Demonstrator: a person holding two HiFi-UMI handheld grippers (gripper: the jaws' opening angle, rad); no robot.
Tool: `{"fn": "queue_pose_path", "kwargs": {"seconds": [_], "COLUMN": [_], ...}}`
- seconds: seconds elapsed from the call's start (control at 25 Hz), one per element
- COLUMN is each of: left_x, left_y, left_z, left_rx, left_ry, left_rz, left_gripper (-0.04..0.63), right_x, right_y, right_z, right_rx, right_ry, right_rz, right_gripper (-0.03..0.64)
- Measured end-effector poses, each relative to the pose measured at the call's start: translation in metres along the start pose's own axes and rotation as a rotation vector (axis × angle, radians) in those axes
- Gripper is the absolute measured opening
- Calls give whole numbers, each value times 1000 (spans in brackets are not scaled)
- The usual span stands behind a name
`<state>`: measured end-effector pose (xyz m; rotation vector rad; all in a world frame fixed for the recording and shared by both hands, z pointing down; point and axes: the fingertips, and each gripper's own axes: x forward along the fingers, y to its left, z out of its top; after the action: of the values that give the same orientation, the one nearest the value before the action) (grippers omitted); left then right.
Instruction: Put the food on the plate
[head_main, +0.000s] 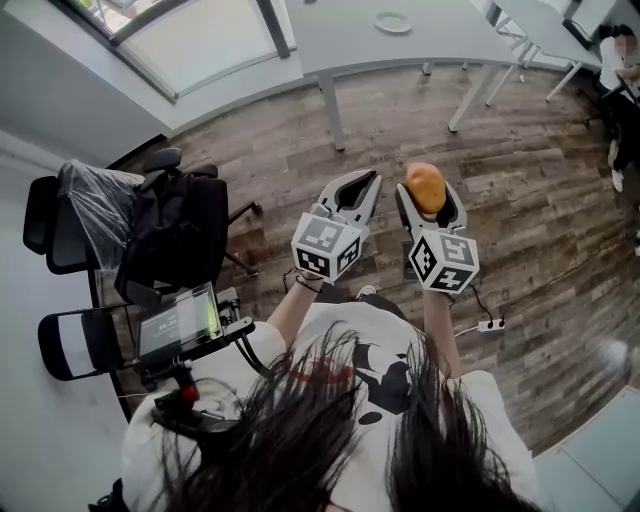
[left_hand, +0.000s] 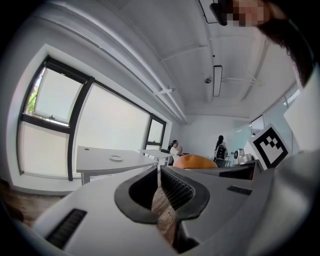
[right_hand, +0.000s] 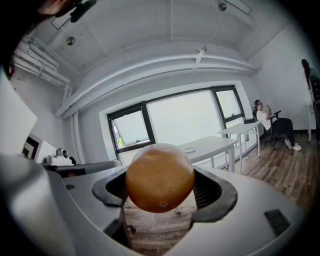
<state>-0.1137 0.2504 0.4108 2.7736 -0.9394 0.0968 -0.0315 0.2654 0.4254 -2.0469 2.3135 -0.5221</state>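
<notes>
**A:** What takes up the most room?

**B:** The wooden floor (head_main: 520, 200). A long white table (head_main: 420, 45) stands at its far side, and a black office chair (head_main: 170, 235) is on the person's left.

**A:** And the 2 grippers?

**B:** They are held side by side above the floor, well apart from the table. The left gripper (left_hand: 159, 172) has its jaws drawn to a narrow slit, with only floor showing through. The right gripper (head_main: 430, 203) is clamped on the food.

**A:** Where is the plate?

**B:** The plate (head_main: 392, 21) lies on that table, small and white.

**A:** And the food?

**B:** It is 1 round orange (right_hand: 160, 177), pinched between both pads, far from the plate.
</notes>
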Motion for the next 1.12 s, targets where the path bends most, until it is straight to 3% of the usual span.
{"fn": "queue_pose_path", "kwargs": {"seconds": [0.56,0.88,1.12], "left_x": [34,69,114], "left_y": [-12,13,55], "left_z": [-13,-11,9], "left_rx": [6,5,4], "left_ry": [54,61,46], "left_rz": [1,-28,-51], "left_gripper": [6,6,6], "right_x": [9,44,100], "right_y": [-37,-47,-58], "right_z": [0,5,24], "right_rx": [-10,-1,-4], "right_ry": [17,17,18], "right_rz": [-5,-12,-32], "right_gripper": [370,370,370]}}
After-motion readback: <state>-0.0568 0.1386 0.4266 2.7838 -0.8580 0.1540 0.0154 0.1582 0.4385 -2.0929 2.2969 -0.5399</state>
